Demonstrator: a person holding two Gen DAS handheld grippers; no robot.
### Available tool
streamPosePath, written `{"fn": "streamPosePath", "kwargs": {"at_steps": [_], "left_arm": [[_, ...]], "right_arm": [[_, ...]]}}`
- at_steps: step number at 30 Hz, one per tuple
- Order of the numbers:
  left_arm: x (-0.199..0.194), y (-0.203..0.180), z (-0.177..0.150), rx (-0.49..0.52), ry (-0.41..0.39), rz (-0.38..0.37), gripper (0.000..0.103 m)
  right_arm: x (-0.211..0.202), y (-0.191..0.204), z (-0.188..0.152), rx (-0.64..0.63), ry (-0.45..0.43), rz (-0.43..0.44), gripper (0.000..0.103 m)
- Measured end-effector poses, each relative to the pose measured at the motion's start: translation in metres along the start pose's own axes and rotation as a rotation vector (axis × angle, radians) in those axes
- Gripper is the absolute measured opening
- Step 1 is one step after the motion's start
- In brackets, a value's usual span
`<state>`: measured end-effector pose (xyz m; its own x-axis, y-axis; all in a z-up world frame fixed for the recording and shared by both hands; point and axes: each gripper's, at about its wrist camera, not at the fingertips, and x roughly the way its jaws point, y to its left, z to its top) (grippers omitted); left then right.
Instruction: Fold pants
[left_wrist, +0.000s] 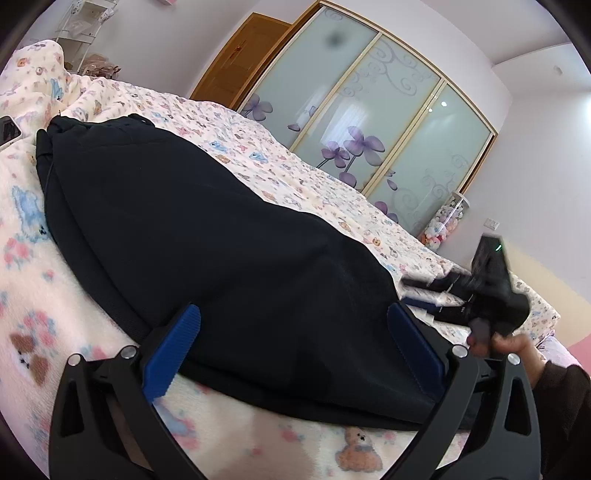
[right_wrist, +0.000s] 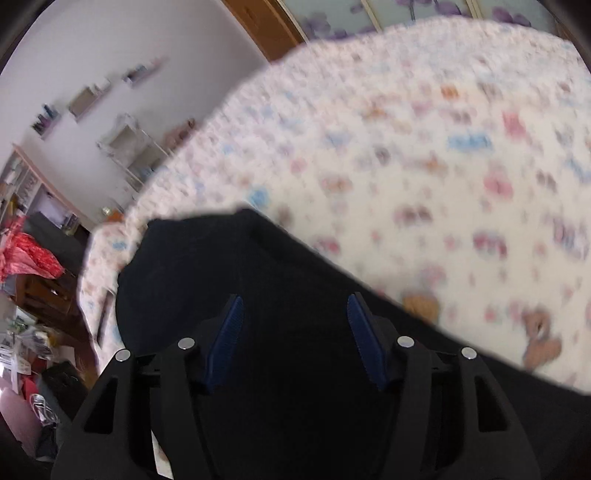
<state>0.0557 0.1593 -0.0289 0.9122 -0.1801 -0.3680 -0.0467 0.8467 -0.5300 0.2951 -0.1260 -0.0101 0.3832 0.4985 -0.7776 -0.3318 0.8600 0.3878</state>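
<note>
The black pants (left_wrist: 207, 229) lie flat on the bed, waistband at the far left. My left gripper (left_wrist: 295, 317) is open, its blue pads either side of the near edge of the pants, low over the cloth. My right gripper (right_wrist: 295, 299) is open over the black pants (right_wrist: 258, 280), nothing between its pads. In the left wrist view the right gripper (left_wrist: 424, 291) appears blurred at the right end of the pants, held by a hand.
The bed has a cream blanket (left_wrist: 332, 192) with a bear and flower print. A phone (left_wrist: 7, 131) lies at the far left. A wardrobe with sliding glass doors (left_wrist: 369, 110) stands behind the bed. Cluttered shelves and furniture (right_wrist: 33, 258) stand left of the bed.
</note>
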Motion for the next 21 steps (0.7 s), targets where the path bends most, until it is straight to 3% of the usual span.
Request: {"fn": "streamPosePath", "kwargs": {"at_steps": [1,2,4,8,9,11,14,15,17,21], "left_arm": [[0.001,0.0,0.0,0.0,0.003,0.003,0.101],[0.002,0.0,0.0,0.001,0.008,0.007,0.101],[0.002,-0.002,-0.001,0.004,0.014,0.014,0.101],[0.002,-0.001,0.001,0.002,0.03,0.015,0.101],[0.0,-0.001,0.004,-0.003,0.041,0.004,0.101],[-0.011,0.001,0.017,-0.028,0.057,-0.033,0.101],[-0.043,0.008,0.055,-0.033,-0.06,-0.04,0.101],[-0.051,0.011,0.069,-0.028,-0.115,-0.017,0.101],[-0.047,0.015,0.093,0.008,-0.152,0.07,0.101],[-0.008,0.032,0.111,0.067,-0.044,0.281,0.101]], "right_arm": [[0.006,-0.007,-0.004,0.006,0.005,-0.051,0.052],[0.004,-0.014,-0.006,0.04,-0.018,-0.038,0.047],[-0.015,-0.018,-0.012,0.121,-0.083,-0.08,0.048],[-0.067,-0.017,-0.05,0.138,-0.165,0.033,0.05],[-0.085,-0.019,-0.068,0.142,-0.178,0.041,0.052],[-0.111,-0.025,-0.092,0.134,-0.199,0.037,0.069],[-0.15,-0.04,-0.138,0.094,-0.244,-0.067,0.08],[-0.158,-0.047,-0.149,0.098,-0.258,-0.102,0.08],[-0.171,-0.072,-0.165,0.181,-0.292,-0.111,0.08],[-0.187,-0.116,-0.186,0.38,-0.368,-0.099,0.08]]}}
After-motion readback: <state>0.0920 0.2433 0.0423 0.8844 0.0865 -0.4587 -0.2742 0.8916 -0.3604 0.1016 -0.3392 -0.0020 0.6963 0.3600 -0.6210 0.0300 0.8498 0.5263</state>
